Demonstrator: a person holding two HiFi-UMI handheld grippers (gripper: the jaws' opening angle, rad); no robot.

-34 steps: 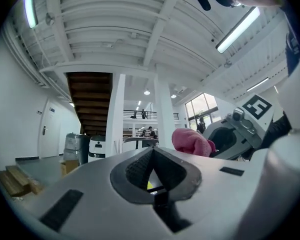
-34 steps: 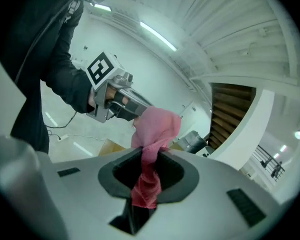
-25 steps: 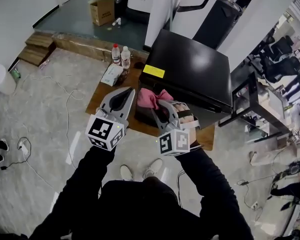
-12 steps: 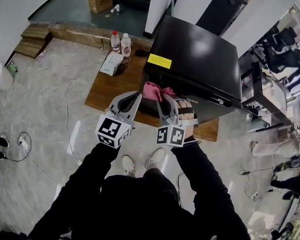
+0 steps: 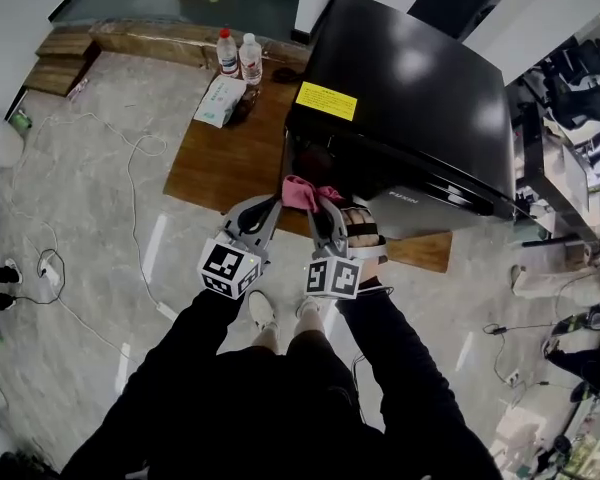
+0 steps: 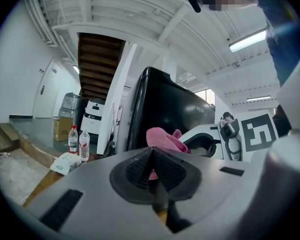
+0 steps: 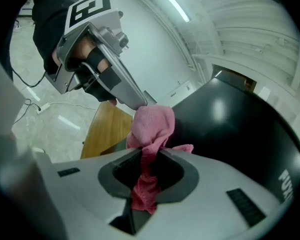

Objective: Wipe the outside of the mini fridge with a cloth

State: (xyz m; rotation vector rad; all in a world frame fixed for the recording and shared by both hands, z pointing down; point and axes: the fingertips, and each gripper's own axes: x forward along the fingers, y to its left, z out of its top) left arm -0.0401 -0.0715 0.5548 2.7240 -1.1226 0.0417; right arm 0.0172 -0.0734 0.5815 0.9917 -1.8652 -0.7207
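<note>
The pink cloth bunches at the black mini fridge's lower front edge, clamped in the right gripper. The left gripper, jaws together and empty, sits just beside it. The wooden platform lies open to the left.

— Where's the pink cloth?
— Twelve o'clock of the left gripper, whose jaws stand together; black mini fridge behind it.
— And the bottles?
— Nine o'clock.
</note>
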